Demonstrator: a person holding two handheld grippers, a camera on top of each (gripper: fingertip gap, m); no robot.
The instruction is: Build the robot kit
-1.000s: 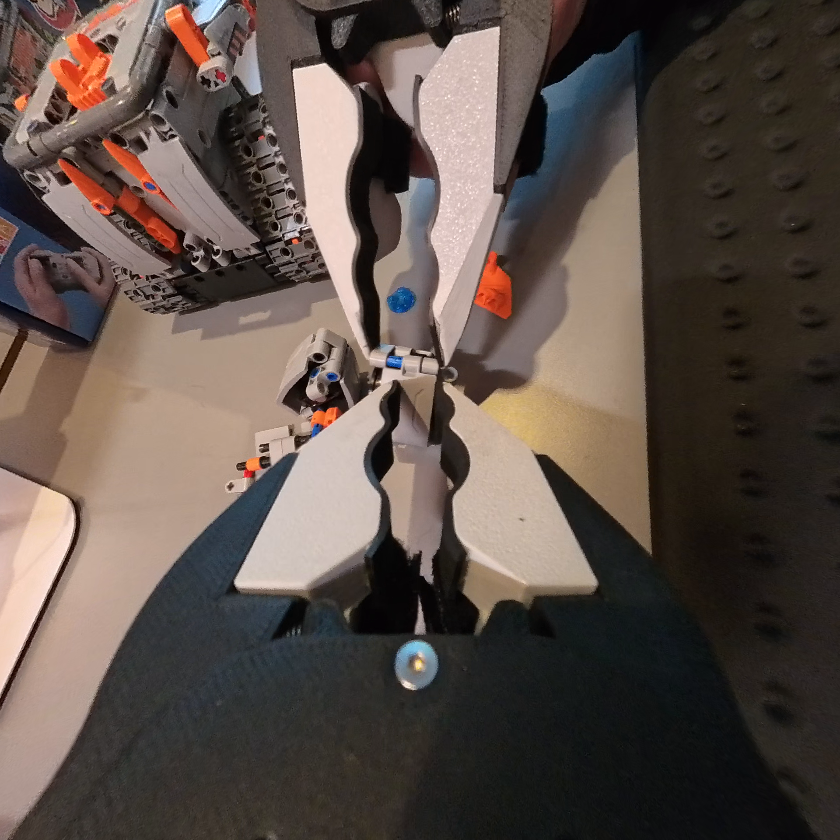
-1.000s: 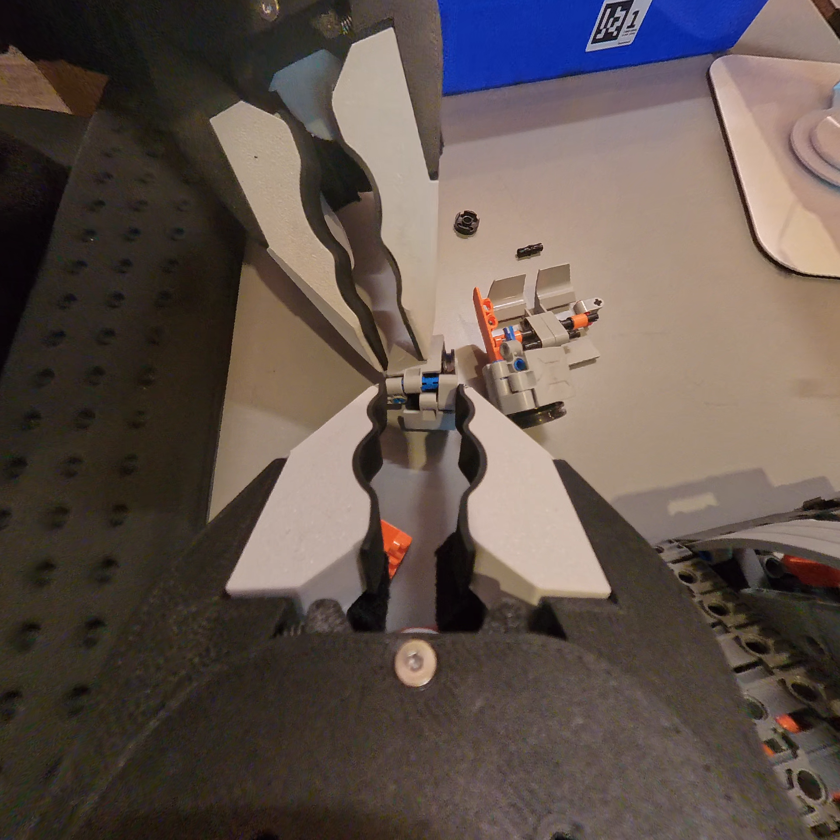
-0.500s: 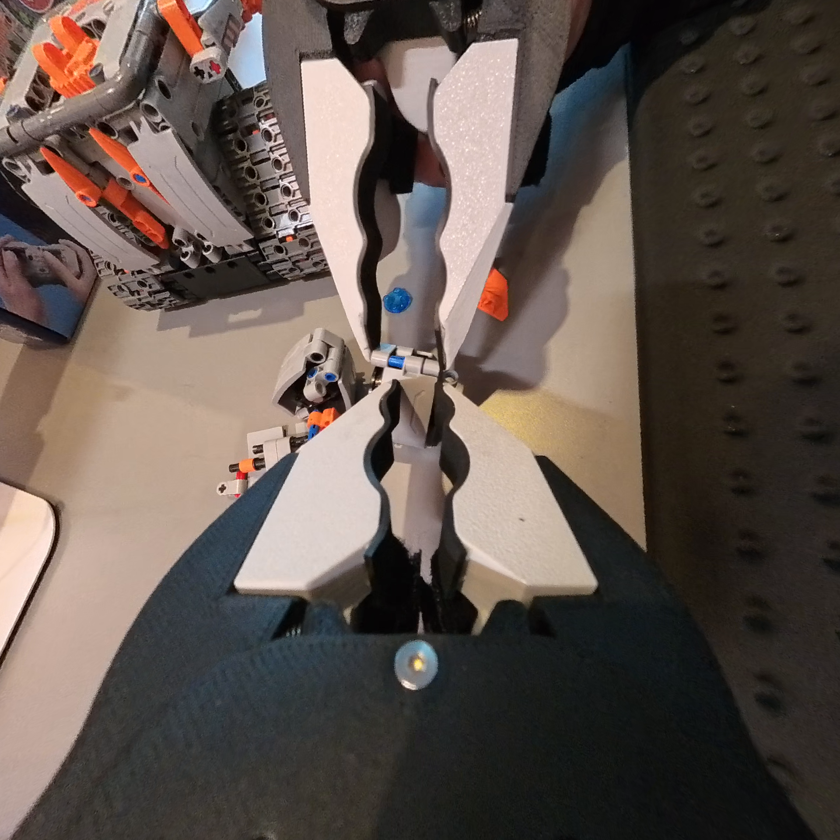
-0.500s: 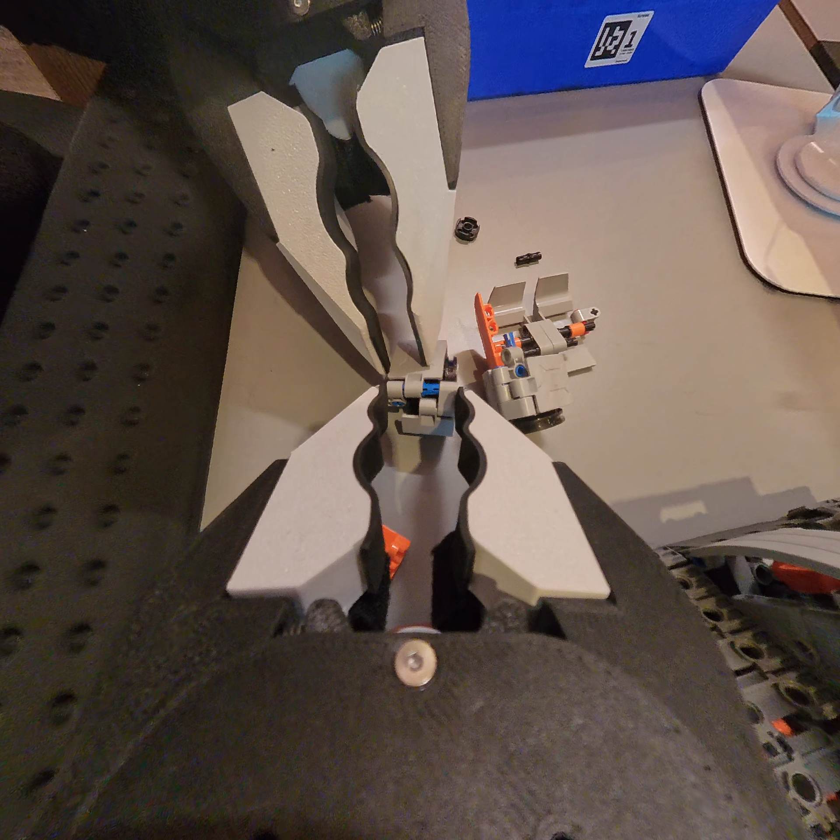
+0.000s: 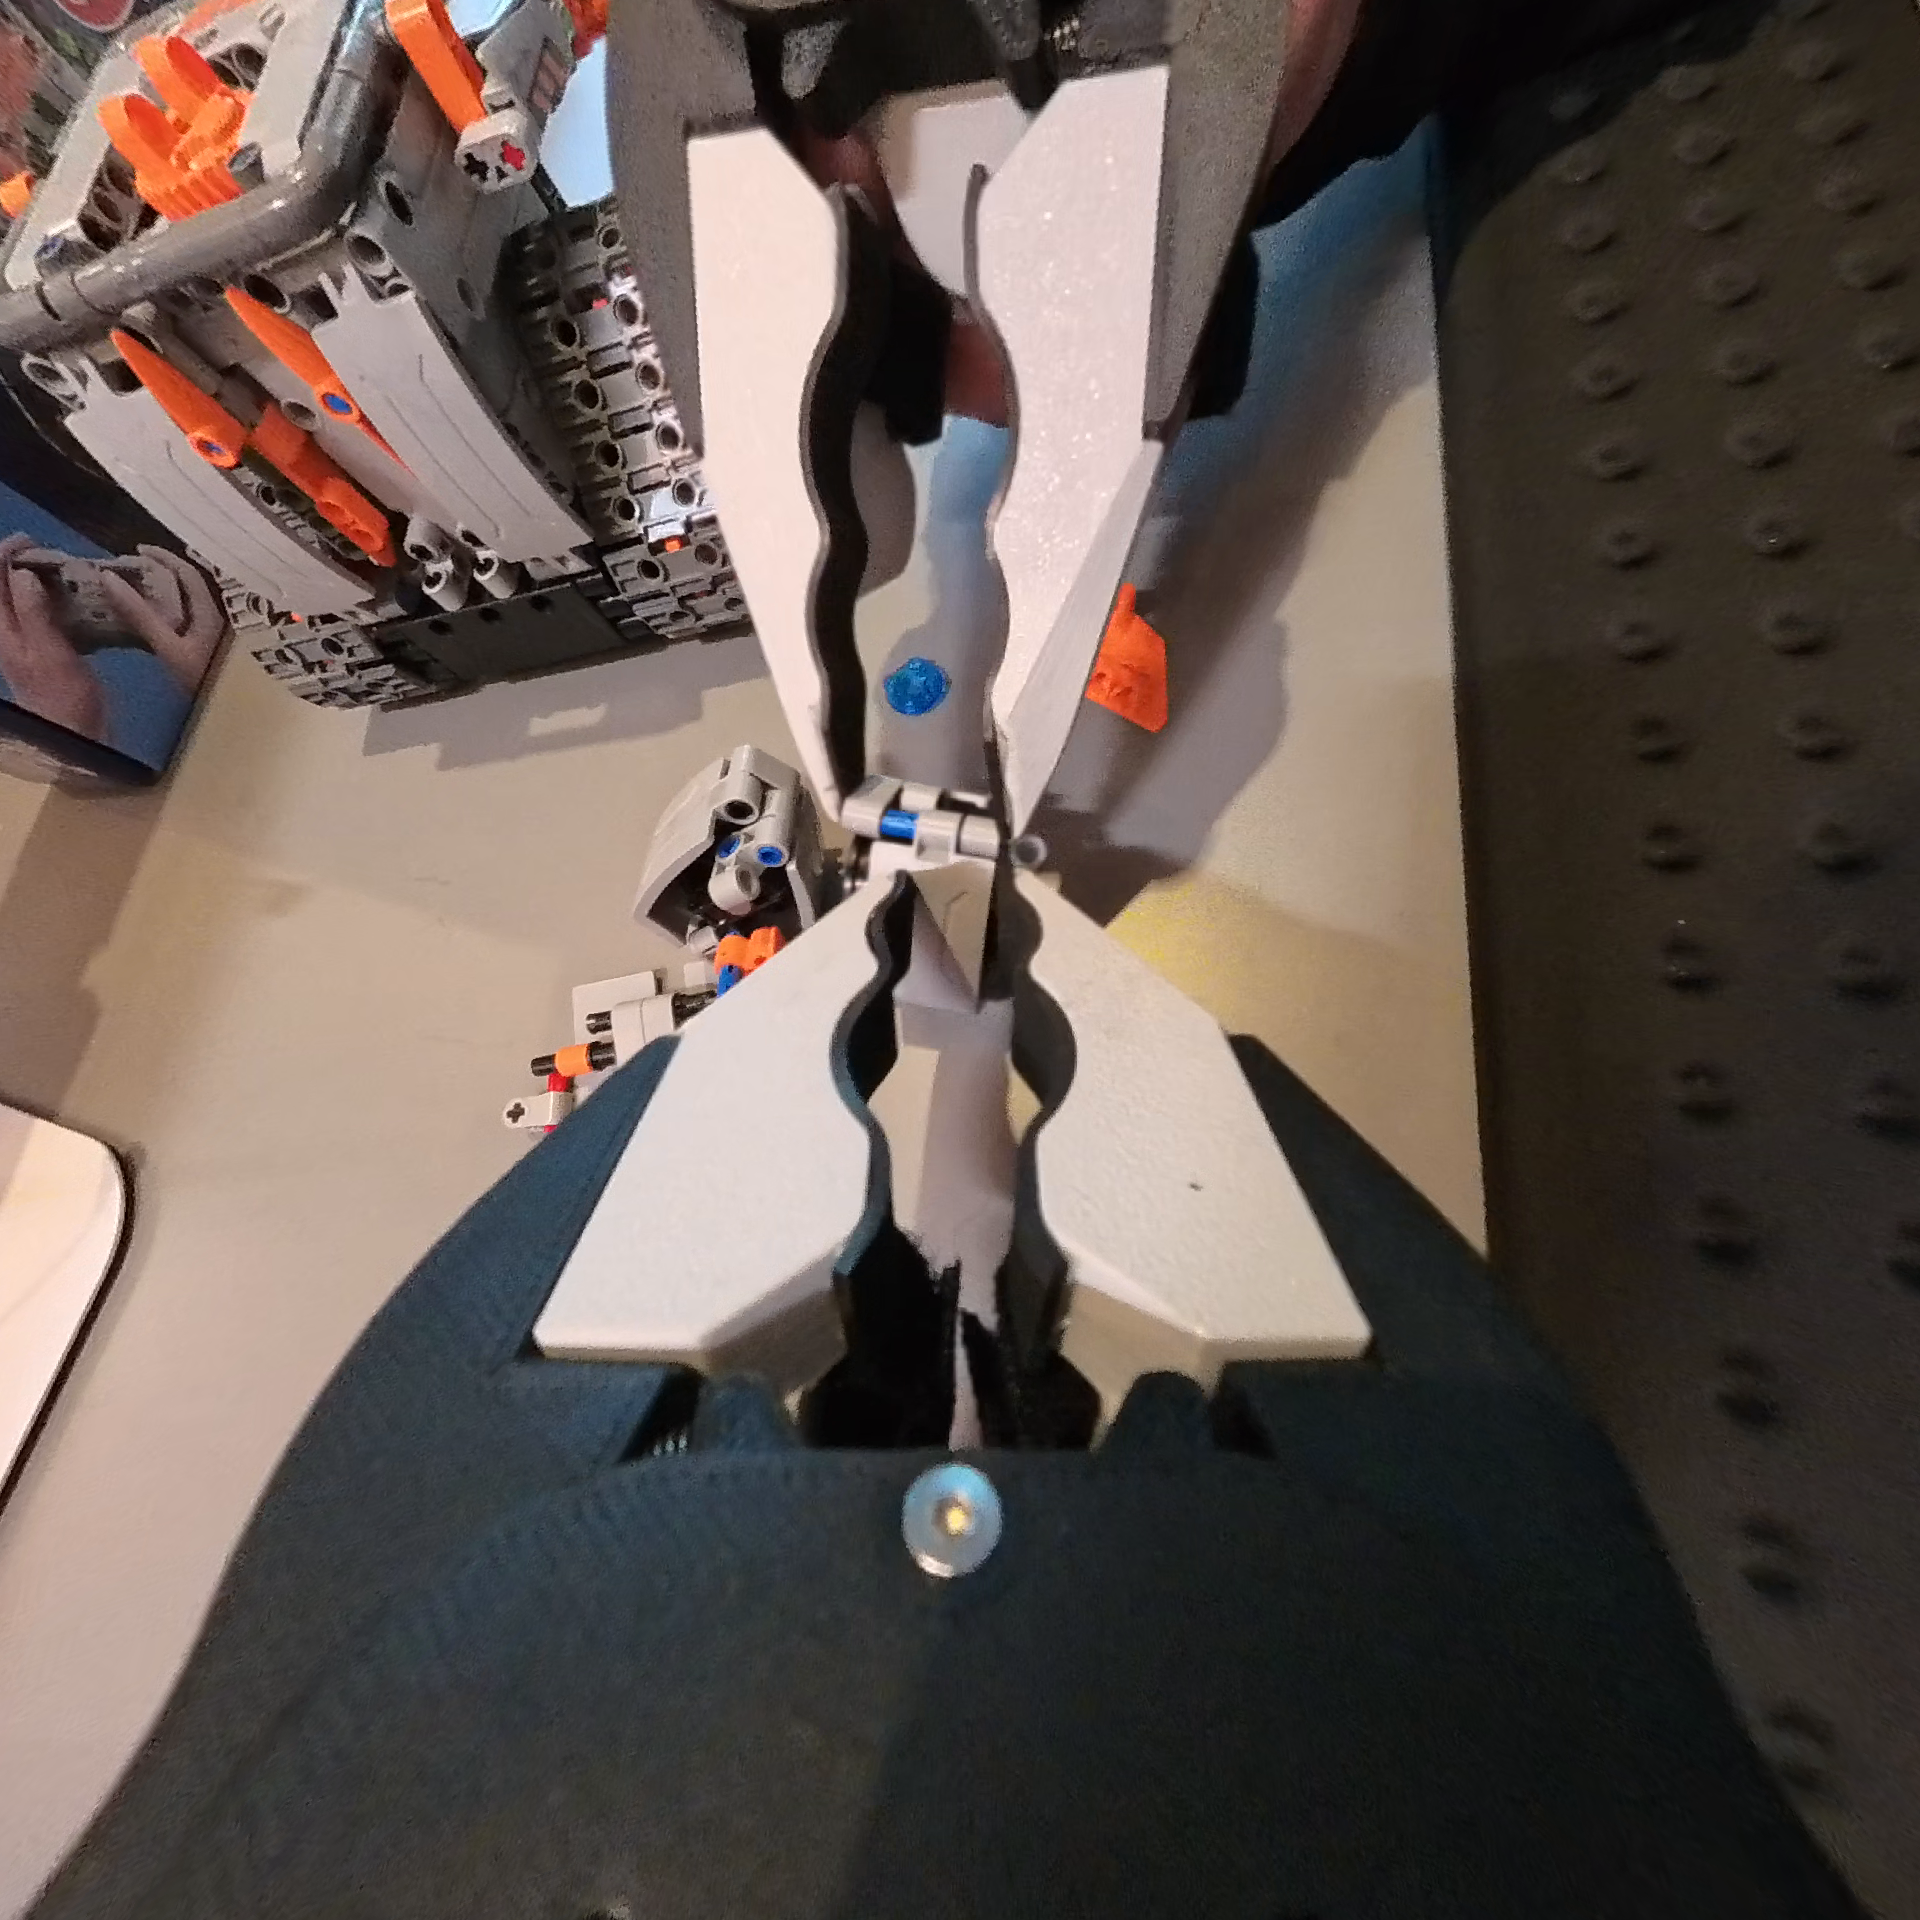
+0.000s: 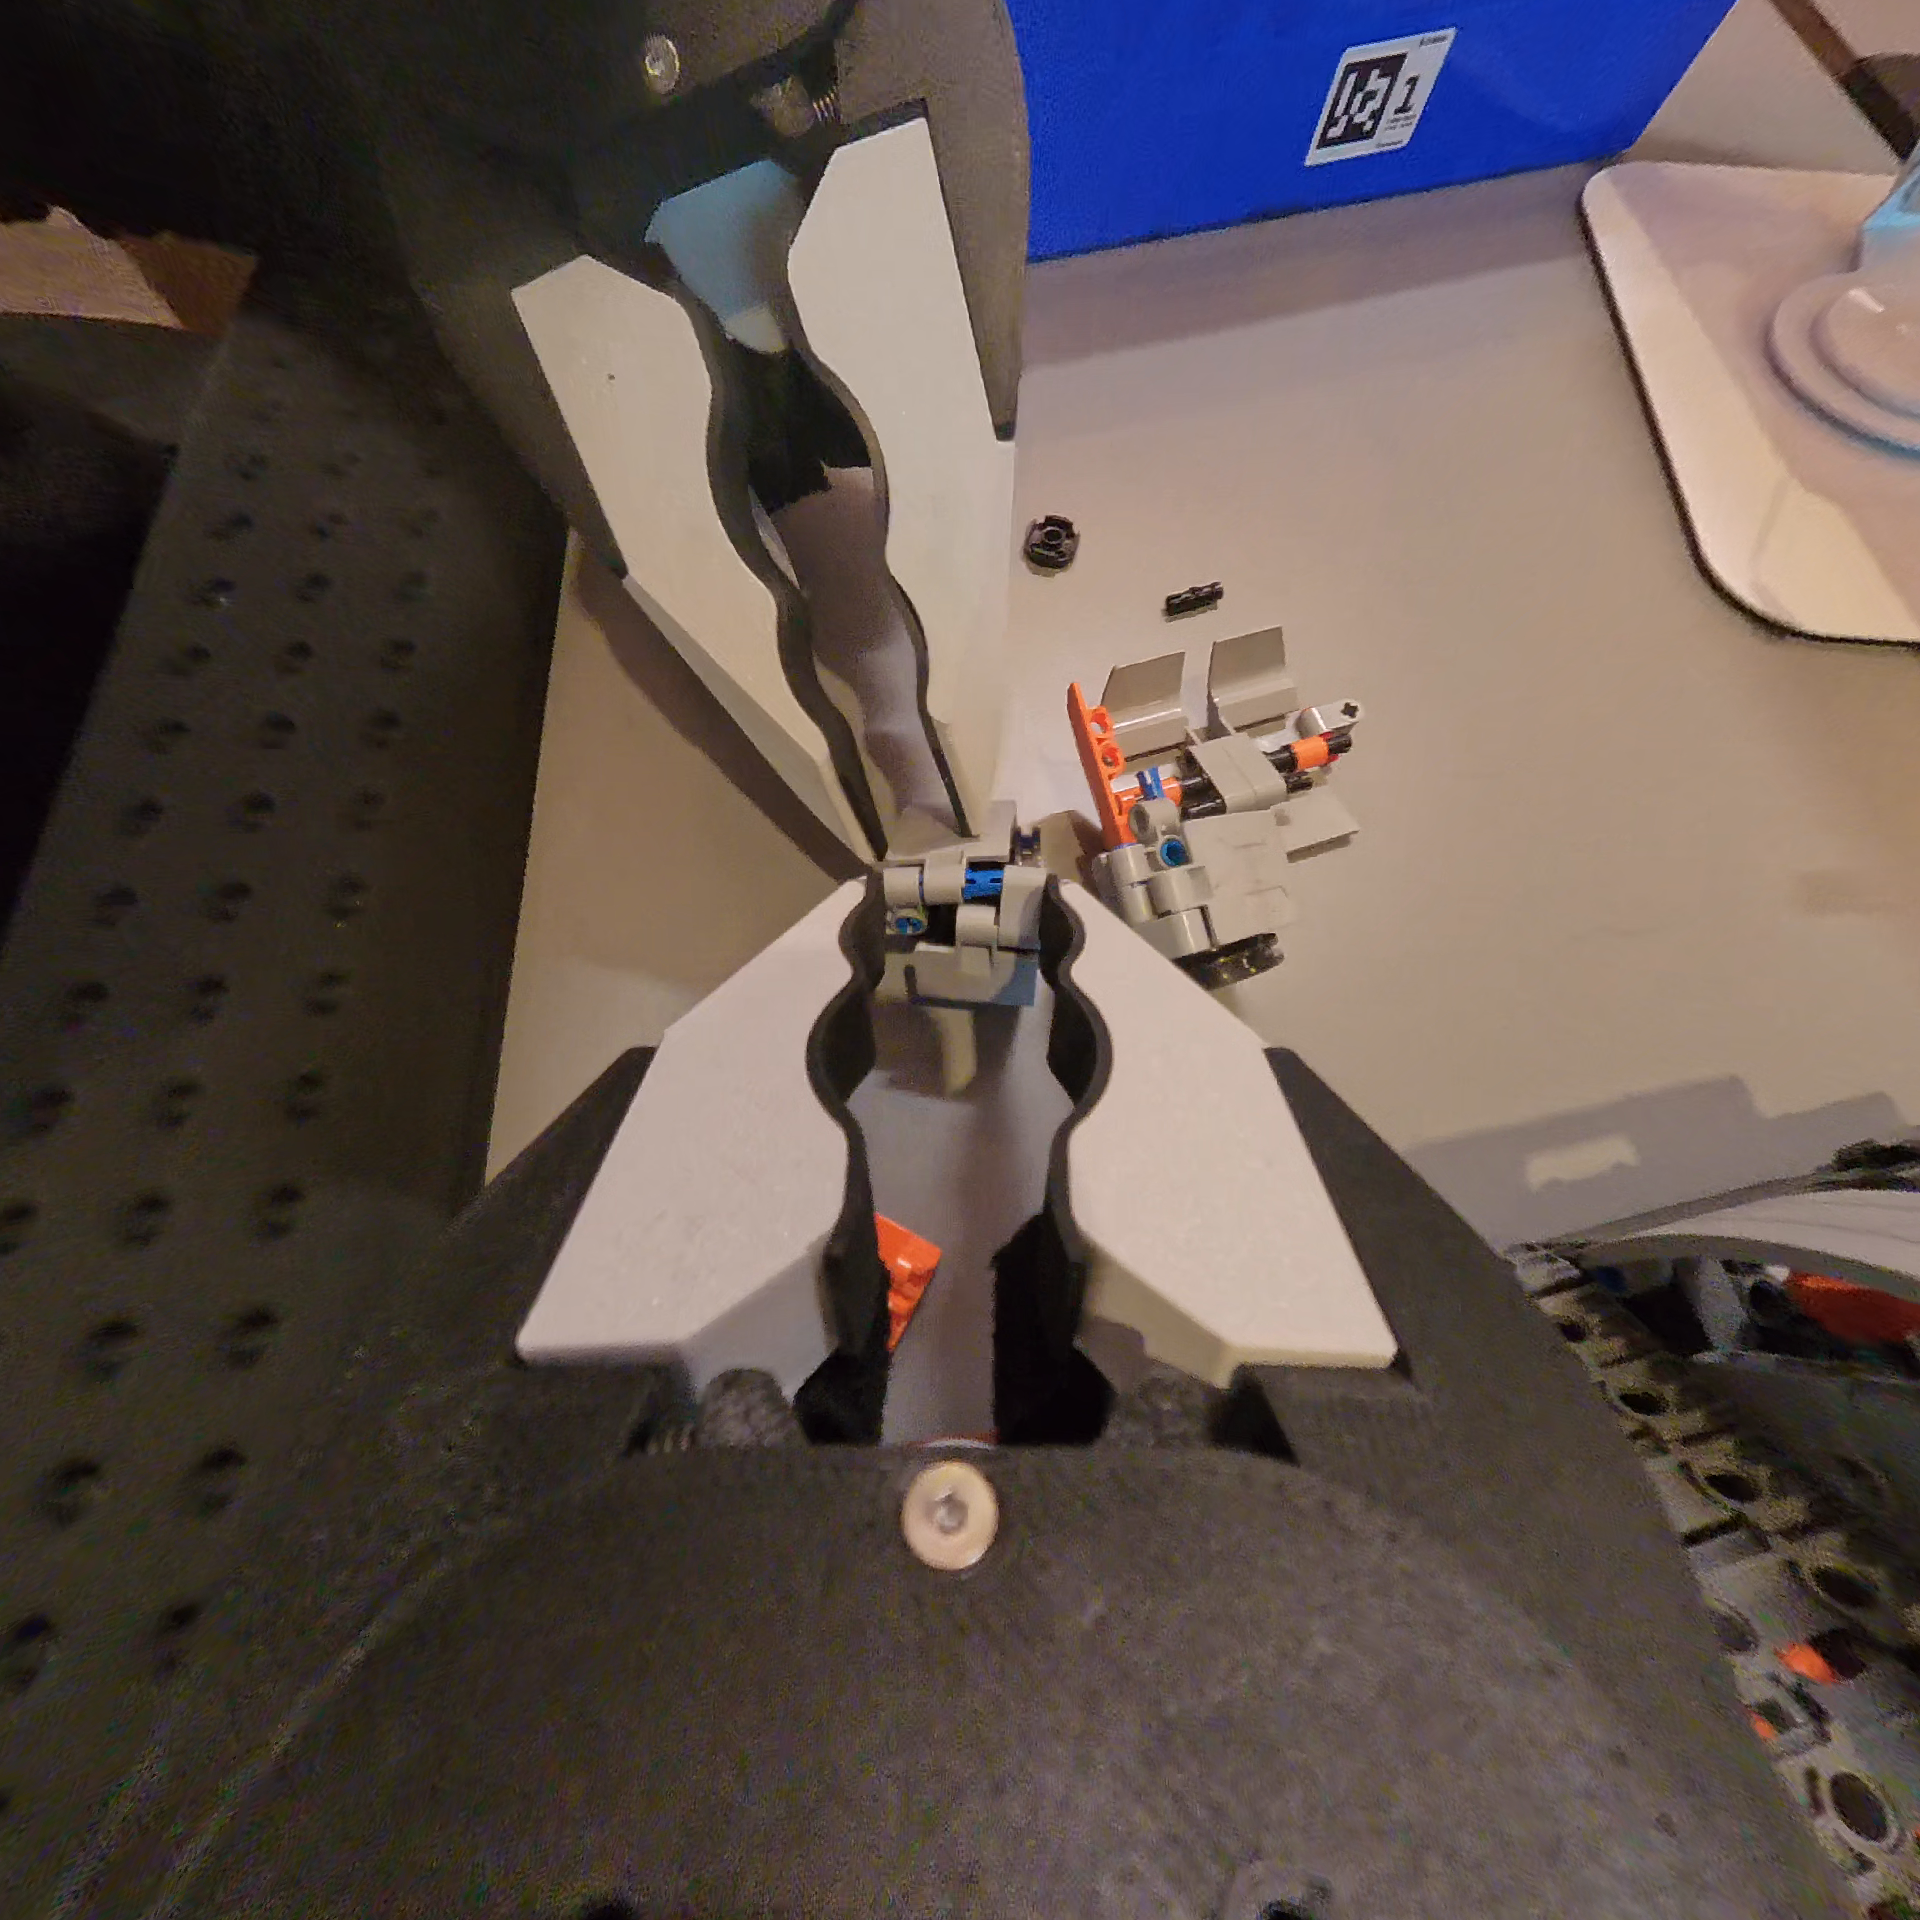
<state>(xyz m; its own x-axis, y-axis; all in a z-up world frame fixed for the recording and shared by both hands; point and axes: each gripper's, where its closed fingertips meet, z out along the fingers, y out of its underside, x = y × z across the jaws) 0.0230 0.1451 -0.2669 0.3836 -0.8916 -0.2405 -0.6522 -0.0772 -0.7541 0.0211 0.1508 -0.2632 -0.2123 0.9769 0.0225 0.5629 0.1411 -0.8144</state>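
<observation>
A small grey brick assembly with a blue pin (image 5: 914, 826) is held above the beige table between both grippers, which meet tip to tip. My left gripper (image 5: 951, 883) is shut on its grey panel end (image 5: 940, 956). My right gripper (image 6: 961, 904) is shut on the other end of the assembly (image 6: 966, 935). The right gripper (image 5: 920, 800) reaches in from the top of the left wrist view. The left gripper (image 6: 925, 831) reaches in from the top of the right wrist view. The pads hide part of the assembly.
A second grey and orange assembly (image 6: 1205, 821) lies beside the grippers. Loose pieces lie on the table: a blue stud (image 5: 914, 686), an orange piece (image 5: 1127, 665), a black round piece (image 6: 1051, 540) and a black pin (image 6: 1193, 598). A large tracked model (image 5: 364, 364), a blue box (image 6: 1299, 104), a white base (image 6: 1714, 416) and a dimpled black mat (image 5: 1714, 831) surround the area. My left and right fingertips are right by each other. The right tips stand about 7 centimeters off the blue stud (image 5: 914, 686).
Both grippers stay shut on the assembly. The pair has shifted only slightly over the table, and the surroundings slide a little in both views.
</observation>
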